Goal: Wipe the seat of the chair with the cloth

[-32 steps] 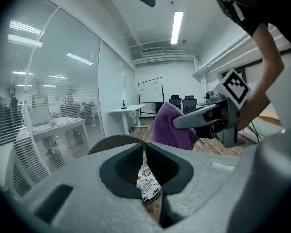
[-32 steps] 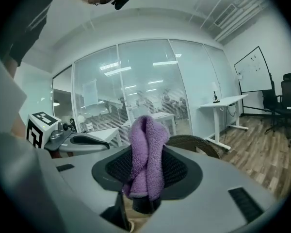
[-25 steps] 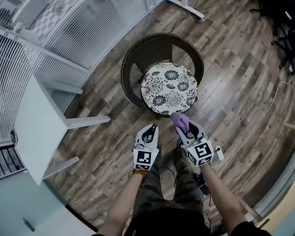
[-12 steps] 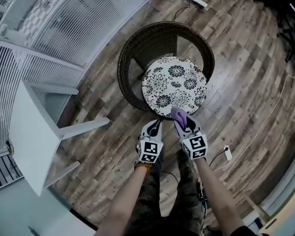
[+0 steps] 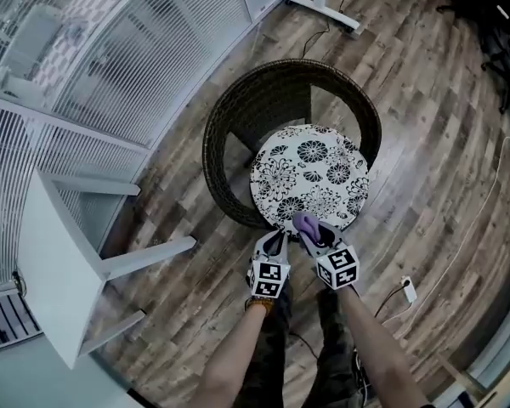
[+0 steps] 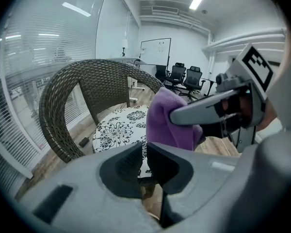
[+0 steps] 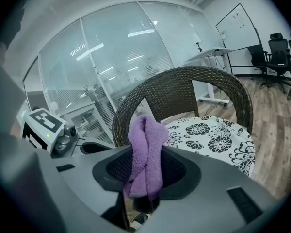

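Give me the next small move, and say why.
Probably ease the right gripper forward and down to press the cloth on the seat: its jaws clamp the cloth, which hangs at the seat's near edge, seemingly not touching it.

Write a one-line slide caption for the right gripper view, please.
Right hand-held gripper shut on a purple cloth, facing the wicker chair and its floral seat cushion.

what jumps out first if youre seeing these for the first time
The round seat cushion with its bold black-and-white flower print, set in a dark wicker chair at the middle of the wooden floor. Next, the bright purple cloth pinched in the right tool, at the cushion's near edge, with the left tool shut beside it.
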Demonstrator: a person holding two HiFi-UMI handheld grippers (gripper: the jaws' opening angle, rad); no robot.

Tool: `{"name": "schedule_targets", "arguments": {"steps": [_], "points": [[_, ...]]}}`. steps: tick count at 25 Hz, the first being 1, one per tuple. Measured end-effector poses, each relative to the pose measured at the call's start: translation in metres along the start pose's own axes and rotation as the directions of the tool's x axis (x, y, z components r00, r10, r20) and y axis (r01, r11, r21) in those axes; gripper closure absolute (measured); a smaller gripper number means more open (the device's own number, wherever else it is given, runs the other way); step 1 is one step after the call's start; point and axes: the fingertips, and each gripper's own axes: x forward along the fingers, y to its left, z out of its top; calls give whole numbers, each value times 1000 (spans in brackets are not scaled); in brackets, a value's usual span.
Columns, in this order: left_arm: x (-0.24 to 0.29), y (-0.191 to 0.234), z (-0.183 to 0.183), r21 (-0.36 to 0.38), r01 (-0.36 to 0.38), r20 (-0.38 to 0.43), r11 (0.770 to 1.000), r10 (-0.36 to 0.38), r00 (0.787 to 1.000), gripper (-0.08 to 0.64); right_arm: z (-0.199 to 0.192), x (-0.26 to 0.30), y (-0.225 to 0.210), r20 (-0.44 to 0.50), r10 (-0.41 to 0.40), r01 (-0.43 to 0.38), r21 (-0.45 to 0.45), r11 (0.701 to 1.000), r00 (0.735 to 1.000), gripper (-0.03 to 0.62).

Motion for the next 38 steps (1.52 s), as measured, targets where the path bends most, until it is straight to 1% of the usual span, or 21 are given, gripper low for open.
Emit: {"name": "schedule_targets", "arguments": {"steps": [3, 5, 7, 10, 13, 15, 22, 24, 28, 32, 36, 38], "points": [[14, 8, -2, -28, -4, 2, 1000, 4, 1000, 538, -11, 15, -6, -23, 8, -7, 19, 1000, 1000, 449], [21, 17, -5, -51, -11, -14, 999, 11, 1000, 538, -16, 26, -10, -29, 9, -7, 49, 999, 1000, 449], [32, 22, -11, -62, -7, -39, 998, 5, 999, 538, -23, 39, -15, -44, 10, -7, 52, 999, 999, 449], [47, 19, -27, -79, 7, -71, 997, -13, 997, 538, -41, 53, -20, -96, 24, -19, 51, 999, 995, 449], [58, 25, -48, -126, -3, -107, 992, -11, 994, 538, -57, 63, -22, -137, 35, -25, 79, 997, 990, 451], [64, 29, -57, -150, -8, -127, 989, -12, 992, 538, -65, 67, -20, -158, 43, -31, 79, 996, 987, 451], [84, 27, -62, -157, 11, -165, 988, -37, 986, 538, -86, 81, -19, -207, 45, -28, 87, 996, 977, 453], [86, 26, -65, -166, 14, -179, 986, -44, 983, 538, -92, 84, -17, -225, 44, -26, 82, 996, 973, 454], [91, 28, -72, -219, -9, -192, 976, -34, 981, 538, -98, 90, -19, -261, 37, -20, 70, 997, 965, 454], [97, 30, -76, -179, -20, -233, 984, -22, 972, 538, -102, 95, -23, -304, 29, -11, 58, 998, 952, 454], [98, 29, -82, -170, -10, -301, 985, -42, 953, 540, -106, 98, -31, -377, -13, -2, -38, 999, 926, 460], [99, 30, -83, -195, -3, -304, 981, -57, 951, 540, -106, 98, -34, -388, -23, -3, -67, 998, 921, 462]]}}
